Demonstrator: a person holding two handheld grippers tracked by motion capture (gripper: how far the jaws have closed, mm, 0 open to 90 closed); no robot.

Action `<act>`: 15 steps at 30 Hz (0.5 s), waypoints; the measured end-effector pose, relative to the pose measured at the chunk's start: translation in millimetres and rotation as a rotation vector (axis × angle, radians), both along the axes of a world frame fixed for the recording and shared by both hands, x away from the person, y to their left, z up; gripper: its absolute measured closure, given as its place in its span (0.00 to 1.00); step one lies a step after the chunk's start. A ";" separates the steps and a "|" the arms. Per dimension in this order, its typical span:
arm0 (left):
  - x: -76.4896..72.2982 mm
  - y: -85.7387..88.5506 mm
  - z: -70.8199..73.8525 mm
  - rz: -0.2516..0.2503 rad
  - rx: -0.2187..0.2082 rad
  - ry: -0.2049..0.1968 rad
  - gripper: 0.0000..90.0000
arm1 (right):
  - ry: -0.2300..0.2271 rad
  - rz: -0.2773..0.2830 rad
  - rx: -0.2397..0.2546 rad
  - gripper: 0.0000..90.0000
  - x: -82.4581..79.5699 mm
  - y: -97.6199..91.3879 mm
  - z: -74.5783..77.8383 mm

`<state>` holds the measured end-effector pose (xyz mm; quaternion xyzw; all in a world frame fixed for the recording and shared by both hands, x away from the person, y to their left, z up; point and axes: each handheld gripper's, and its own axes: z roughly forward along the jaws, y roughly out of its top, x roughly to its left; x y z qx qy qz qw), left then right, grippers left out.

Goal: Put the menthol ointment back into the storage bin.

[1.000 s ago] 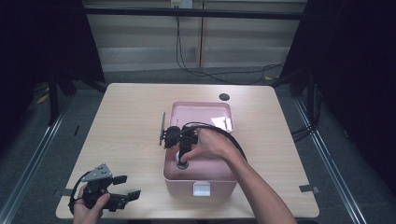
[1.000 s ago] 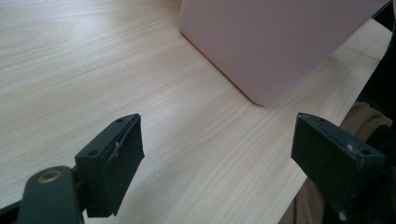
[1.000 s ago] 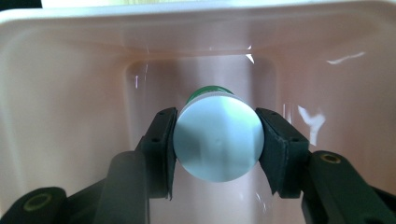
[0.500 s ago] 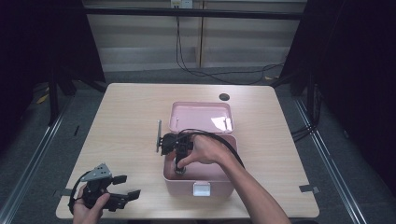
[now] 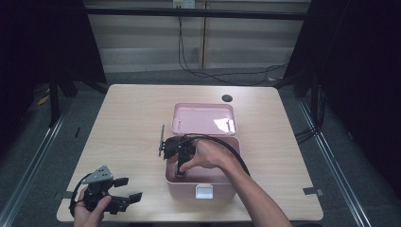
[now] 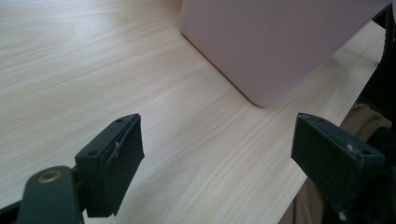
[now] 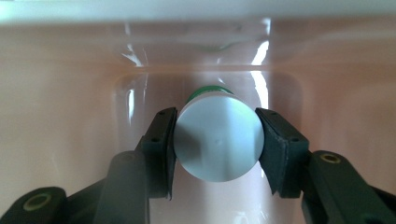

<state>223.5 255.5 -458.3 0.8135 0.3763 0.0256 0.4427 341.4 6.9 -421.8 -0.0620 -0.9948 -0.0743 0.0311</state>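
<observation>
The white-capped bottle, with a green band behind its cap, is sitting inside the pink box, down in its near left part, clamped by the right gripper with a pad pressing on each side of the cap. The box's lid is lying open on the far side. The left gripper is resting at the table's near left corner, jaws standing wide with nothing between them.

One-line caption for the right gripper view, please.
Right gripper shut on a white-capped bottle inside the pink box.
</observation>
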 end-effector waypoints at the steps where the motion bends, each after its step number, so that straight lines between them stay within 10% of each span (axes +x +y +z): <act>1: 0.1 -0.1 -0.1 -0.001 -0.002 0.002 0.18 | -0.006 0.001 0.012 0.57 0.0 -0.1 -1.9; 15: 0.1 0.0 0.2 -0.006 -0.003 0.002 0.18 | 0.009 -0.008 0.011 0.57 0.0 2.1 -8.1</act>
